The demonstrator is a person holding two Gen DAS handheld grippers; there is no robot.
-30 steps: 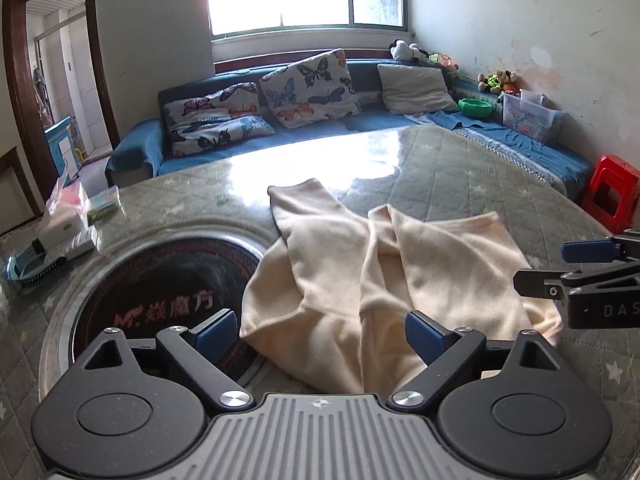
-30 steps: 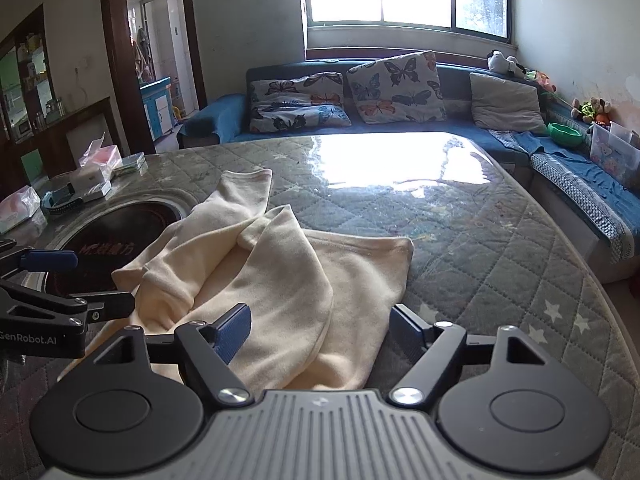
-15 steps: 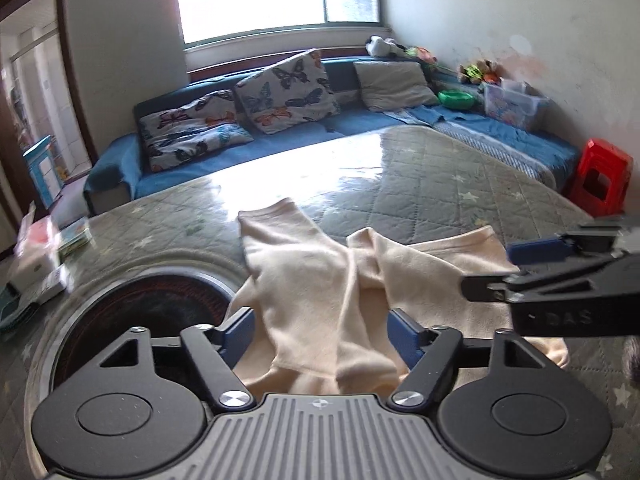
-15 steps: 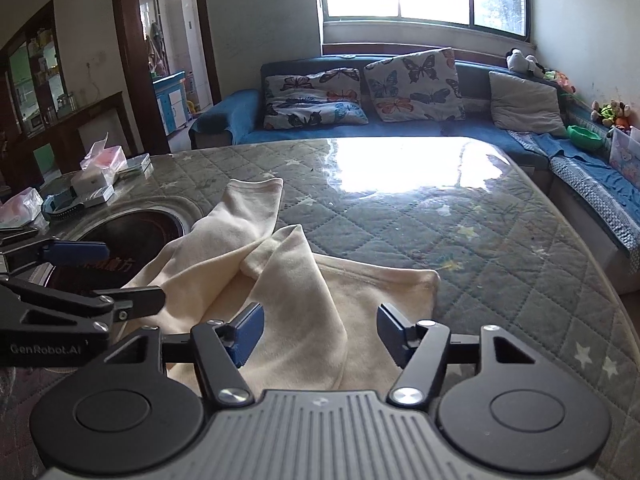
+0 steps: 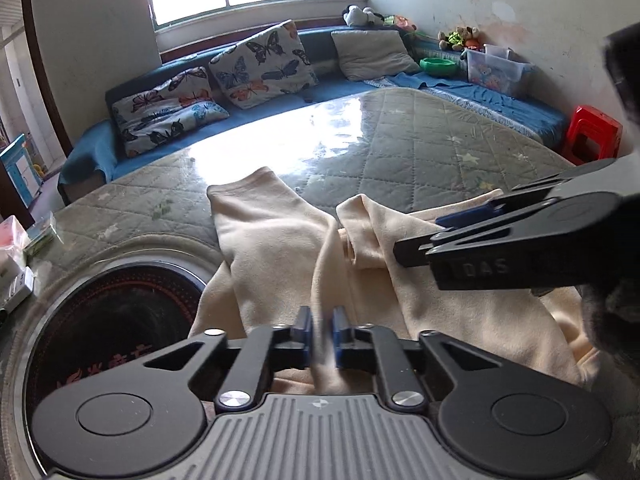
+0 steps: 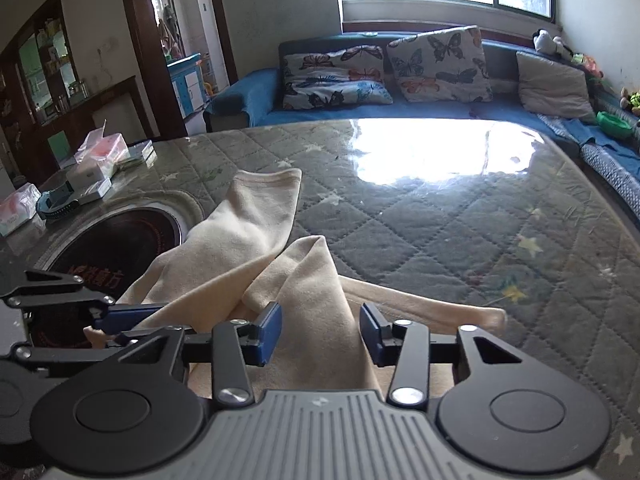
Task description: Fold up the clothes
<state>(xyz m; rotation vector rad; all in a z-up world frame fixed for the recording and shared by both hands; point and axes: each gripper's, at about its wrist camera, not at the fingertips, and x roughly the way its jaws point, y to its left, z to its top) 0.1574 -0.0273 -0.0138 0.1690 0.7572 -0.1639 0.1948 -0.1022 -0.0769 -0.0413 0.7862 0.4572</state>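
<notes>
I am pinching a raised fold of the cream garment [image 5: 280, 248] with my left gripper [image 5: 319, 338]; its blue pads [image 5: 305, 334] are pressing together on the cloth, with only the thickness of the fabric between them. In the right wrist view, that same gripper [image 6: 94, 326] is reaching in from the left edge, low over the garment's near left side.

I am holding my right gripper [image 6: 320, 332] over the near edge of the garment [image 6: 312, 292]. Its jaws are standing spread, with a ridge of cloth running up between the two blue pads [image 6: 270, 330], which are not closing on it. In the left wrist view, this gripper [image 5: 416, 240] is reaching in from the right, its tip lying against a bunched roll of the fabric near the middle of the garment.

The garment is lying crumpled on the quilted, star-printed table cover [image 6: 460, 248], which is glaring under the window light. One narrow part is stretching away from me toward the far side of the table, and the left portion is draping over the rim of the dark round cooktop [image 5: 104, 308] set into the table. Tissue packs and small boxes [image 6: 96, 160] are sitting at the table's left edge. Beyond the table, a blue sofa [image 6: 256, 100] is carrying butterfly-print cushions [image 6: 436, 66].
</notes>
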